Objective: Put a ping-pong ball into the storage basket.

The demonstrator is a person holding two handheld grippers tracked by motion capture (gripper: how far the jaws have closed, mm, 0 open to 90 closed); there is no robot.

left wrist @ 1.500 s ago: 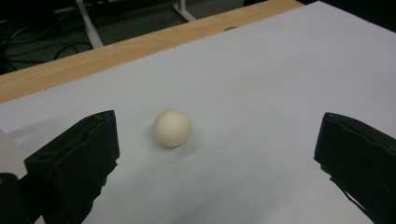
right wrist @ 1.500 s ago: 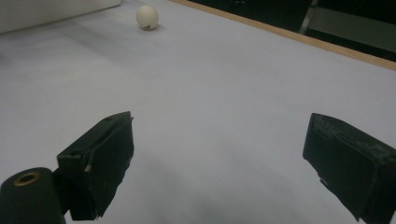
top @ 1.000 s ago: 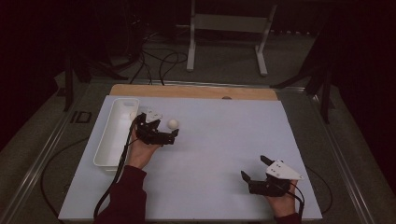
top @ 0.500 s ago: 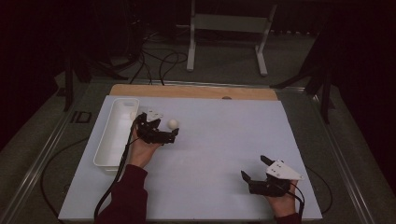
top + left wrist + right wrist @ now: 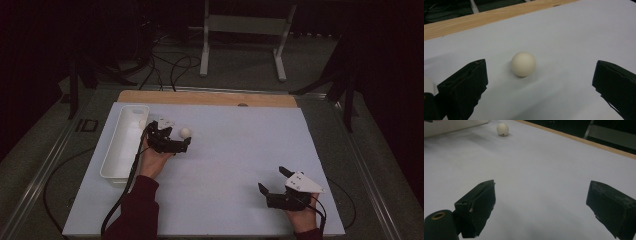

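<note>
Jaws of the left gripper (image 5: 537,85) stand wide apart, framing a small cream-white ball (image 5: 523,64) that rests on the white table sheet (image 5: 240,150) just ahead of them, near the long white plastic tray (image 5: 120,150). To grasp it well, the gripper probably needs to ease forward until the ball sits squarely between the pads, then close gently so the ball does not roll or squirt out. Well apart, the right gripper (image 5: 272,182) hovers near the table's front edge, its jaws spread too, holding nothing.

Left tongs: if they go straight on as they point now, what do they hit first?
Probably the white ball: it sits on the sheet ahead of the open left tongs, roughly centred between the jaws. Depth unclear.
</note>
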